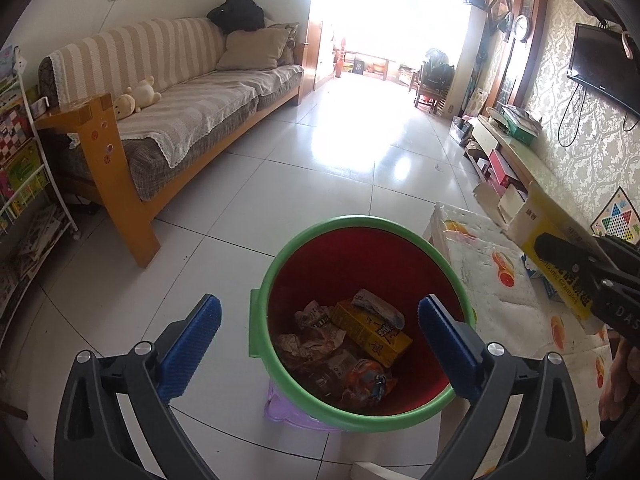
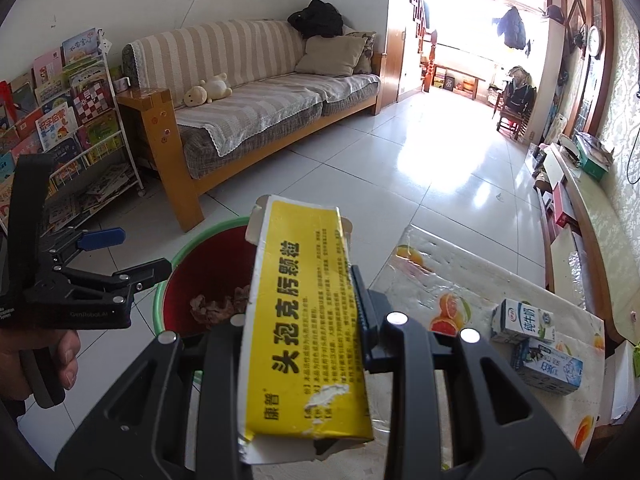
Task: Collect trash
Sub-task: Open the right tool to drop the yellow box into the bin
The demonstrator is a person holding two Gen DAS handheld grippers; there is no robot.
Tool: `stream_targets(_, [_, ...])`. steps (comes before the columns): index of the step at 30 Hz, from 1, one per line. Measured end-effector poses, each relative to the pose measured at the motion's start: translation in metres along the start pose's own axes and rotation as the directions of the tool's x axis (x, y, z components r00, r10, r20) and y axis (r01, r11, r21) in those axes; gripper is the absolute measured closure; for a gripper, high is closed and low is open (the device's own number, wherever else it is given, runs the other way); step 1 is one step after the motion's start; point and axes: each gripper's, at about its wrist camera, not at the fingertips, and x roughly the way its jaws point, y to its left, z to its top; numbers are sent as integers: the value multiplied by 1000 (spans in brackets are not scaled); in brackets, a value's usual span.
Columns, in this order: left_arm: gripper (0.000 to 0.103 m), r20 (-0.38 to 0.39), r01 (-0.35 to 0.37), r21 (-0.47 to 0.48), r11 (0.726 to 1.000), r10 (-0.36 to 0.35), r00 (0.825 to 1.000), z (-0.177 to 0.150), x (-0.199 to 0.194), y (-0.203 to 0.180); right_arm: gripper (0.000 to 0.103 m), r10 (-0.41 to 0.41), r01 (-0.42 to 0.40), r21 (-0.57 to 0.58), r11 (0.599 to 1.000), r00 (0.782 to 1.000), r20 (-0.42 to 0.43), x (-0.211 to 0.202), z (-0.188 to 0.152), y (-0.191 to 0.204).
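Note:
A red bin with a green rim stands on the floor beside the table and holds crumpled wrappers and a yellow box. My left gripper hangs open and empty over the bin. My right gripper is shut on a yellow medicine box, held up at the table's edge to the right of the bin. That box also shows at the right of the left wrist view. Two small milk cartons lie on the table.
The low table has a fruit-print plastic cover. A purple stool sits under the bin. A striped sofa stands at left, a book rack beside it, a TV bench along the right wall.

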Motion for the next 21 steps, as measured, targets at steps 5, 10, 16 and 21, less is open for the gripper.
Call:
stream_targets(5, [8,31,-15,-21,1000,16,999,1,-19,21,74,36,-36,-9,999,999,-10,26,8,16])
stream_targets(10, [8,37,-40,-33,999,41,998,-1,-27,38,74,49,-50,-11,999,997,-65,60,6,32])
stream_targets(16, [8,32,-49,-47,998,51,998,-3,-29,50,58,56,-59,-17,998,990,-130,86,-6,47])
stream_targets(21, [8,27,-49,-62,997,51,998,-6,-28,51,11,35,-39,-30,999,993,-109,80,-9,50])
